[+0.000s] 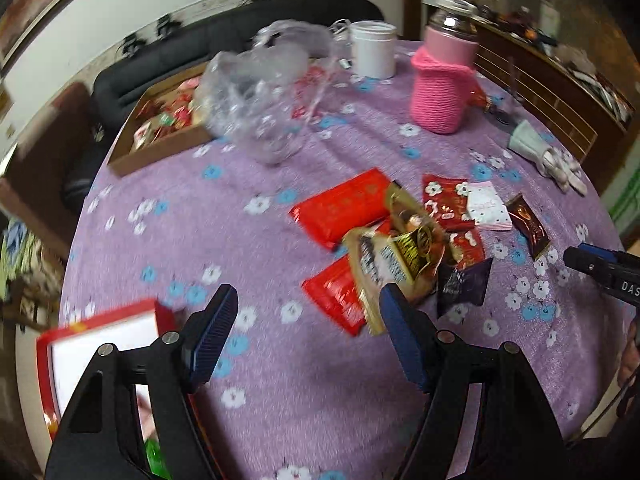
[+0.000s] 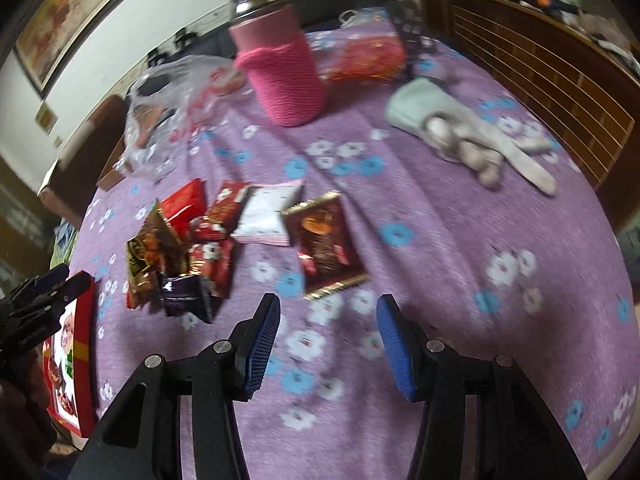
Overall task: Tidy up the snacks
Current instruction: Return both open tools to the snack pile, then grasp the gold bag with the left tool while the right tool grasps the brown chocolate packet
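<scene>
A pile of snack packets (image 1: 396, 240) lies on the purple flowered tablecloth (image 1: 280, 380): red wrappers, a gold-brown bag, a dark purple packet (image 1: 464, 284), a white packet (image 1: 490, 206) and a brown packet (image 1: 528, 226). My left gripper (image 1: 308, 312) is open and empty above the cloth, near the pile. A red box with a white inside (image 1: 100, 352) lies at its left. My right gripper (image 2: 328, 318) is open and empty, just short of the brown packet (image 2: 326, 248). The pile (image 2: 180, 256) lies to its left.
A pink knit-covered flask (image 1: 444, 80), a white cup (image 1: 374, 50), a crumpled clear plastic bag (image 1: 264, 96) and a cardboard tray of snacks (image 1: 160, 128) stand at the far side. A grey glove (image 2: 464, 132) lies at the right. Wooden furniture stands beyond the table.
</scene>
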Motion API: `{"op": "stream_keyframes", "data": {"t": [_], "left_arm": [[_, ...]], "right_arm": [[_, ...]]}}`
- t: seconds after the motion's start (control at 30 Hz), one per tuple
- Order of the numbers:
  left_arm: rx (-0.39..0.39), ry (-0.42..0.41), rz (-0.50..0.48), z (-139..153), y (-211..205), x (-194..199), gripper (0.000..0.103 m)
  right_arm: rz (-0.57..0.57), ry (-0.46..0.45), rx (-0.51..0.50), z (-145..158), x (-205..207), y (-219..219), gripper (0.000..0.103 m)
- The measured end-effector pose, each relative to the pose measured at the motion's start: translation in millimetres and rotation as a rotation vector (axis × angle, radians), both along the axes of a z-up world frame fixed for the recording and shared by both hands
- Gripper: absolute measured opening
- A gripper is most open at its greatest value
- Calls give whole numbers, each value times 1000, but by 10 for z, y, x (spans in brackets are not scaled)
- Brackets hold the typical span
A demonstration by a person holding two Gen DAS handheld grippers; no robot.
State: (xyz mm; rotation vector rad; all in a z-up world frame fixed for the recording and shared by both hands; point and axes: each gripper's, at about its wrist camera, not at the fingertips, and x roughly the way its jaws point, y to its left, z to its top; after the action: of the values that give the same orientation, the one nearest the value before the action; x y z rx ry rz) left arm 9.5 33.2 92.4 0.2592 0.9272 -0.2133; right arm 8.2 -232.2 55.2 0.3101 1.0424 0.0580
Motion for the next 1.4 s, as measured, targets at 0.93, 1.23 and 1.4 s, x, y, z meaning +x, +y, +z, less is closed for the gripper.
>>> {"op": "stream_keyframes", "data": {"t": [0.93, 1.23, 1.4], "left_arm": [[38, 137, -634, -270, -552, 452, 73], [-114, 207, -534, -373, -502, 520, 32], [-172, 228, -489, -370, -408, 410, 24]], "right_arm": [[-78, 59, 36, -73, -138, -151, 53], [-62, 60, 29, -82, -72, -121, 53], [-28, 47, 19, -63, 11, -51, 53]]}}
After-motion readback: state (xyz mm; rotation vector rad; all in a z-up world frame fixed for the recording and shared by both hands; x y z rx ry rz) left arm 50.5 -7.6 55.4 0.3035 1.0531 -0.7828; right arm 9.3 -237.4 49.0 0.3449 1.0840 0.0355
